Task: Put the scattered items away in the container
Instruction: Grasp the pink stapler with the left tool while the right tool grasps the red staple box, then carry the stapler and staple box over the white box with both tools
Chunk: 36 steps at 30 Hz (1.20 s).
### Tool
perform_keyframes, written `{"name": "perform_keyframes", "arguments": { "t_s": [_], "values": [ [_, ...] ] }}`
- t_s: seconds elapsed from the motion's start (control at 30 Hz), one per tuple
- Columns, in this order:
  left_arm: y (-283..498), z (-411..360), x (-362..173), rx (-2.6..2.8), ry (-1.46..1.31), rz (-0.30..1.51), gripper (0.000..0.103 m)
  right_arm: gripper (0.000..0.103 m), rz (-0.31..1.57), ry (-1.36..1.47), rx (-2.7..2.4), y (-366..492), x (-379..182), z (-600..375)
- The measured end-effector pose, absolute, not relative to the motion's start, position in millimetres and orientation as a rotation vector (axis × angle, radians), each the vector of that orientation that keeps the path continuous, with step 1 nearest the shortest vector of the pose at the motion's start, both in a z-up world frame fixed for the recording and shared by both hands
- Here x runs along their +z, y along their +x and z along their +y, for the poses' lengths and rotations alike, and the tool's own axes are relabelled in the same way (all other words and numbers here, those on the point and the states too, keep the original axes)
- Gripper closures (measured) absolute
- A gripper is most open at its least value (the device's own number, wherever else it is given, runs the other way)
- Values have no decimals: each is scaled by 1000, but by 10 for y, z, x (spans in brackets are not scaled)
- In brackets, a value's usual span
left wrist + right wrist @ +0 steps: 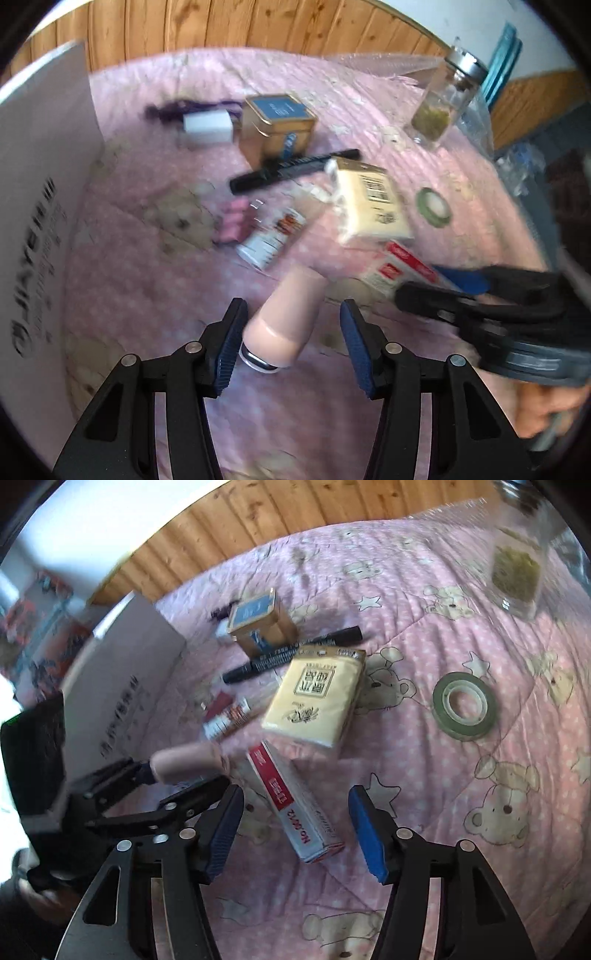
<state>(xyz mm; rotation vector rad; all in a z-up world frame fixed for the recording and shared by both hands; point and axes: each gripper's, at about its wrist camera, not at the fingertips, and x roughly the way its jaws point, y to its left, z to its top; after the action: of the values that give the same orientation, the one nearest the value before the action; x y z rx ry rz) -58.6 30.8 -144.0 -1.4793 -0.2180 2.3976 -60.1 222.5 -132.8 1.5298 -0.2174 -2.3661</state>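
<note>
The white cardboard container (40, 206) is located at the far left on the pink quilted bedspread (147, 295). The left gripper (293, 341) is spread apart around the peach plastic bottle (291, 314), with the left pad touching. The right gripper (295, 830) is held apart around the red-and-white rectangular staple box (295, 805), without contact.

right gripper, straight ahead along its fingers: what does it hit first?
Most likely the red-and-white box, which lies on the pink quilt between the open fingers of the right gripper. Depth is unclear; it may land on quilt just beside the box.
</note>
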Motion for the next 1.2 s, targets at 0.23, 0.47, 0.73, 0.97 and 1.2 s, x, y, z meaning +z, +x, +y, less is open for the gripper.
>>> {"name": "perform_keyframes", "arguments": {
  "t_s": [0.23,0.47,0.73,0.97,1.2],
  "values": [
    [-549,487,-1432,2493,-1406,19,47,76,-243,1544,-2348,-621,-1376,2262],
    [-553,524,-1477,2495,-1429,69,76,84,-325,1528,-2327,-621,-1399,2295],
    [-584,492,-1441,2495,-1484,22,76,87,-267,1458,-2351,-526,-1166,2141],
    [-526,452,-1245,2532,-1446,-14,76,87,-212,1419,-2374,-500,-1049,1958],
    [-478,334,-1044,2571,-1402,-65,76,88,-181,1381,-2411,-445,-891,1837]
  ]
}}
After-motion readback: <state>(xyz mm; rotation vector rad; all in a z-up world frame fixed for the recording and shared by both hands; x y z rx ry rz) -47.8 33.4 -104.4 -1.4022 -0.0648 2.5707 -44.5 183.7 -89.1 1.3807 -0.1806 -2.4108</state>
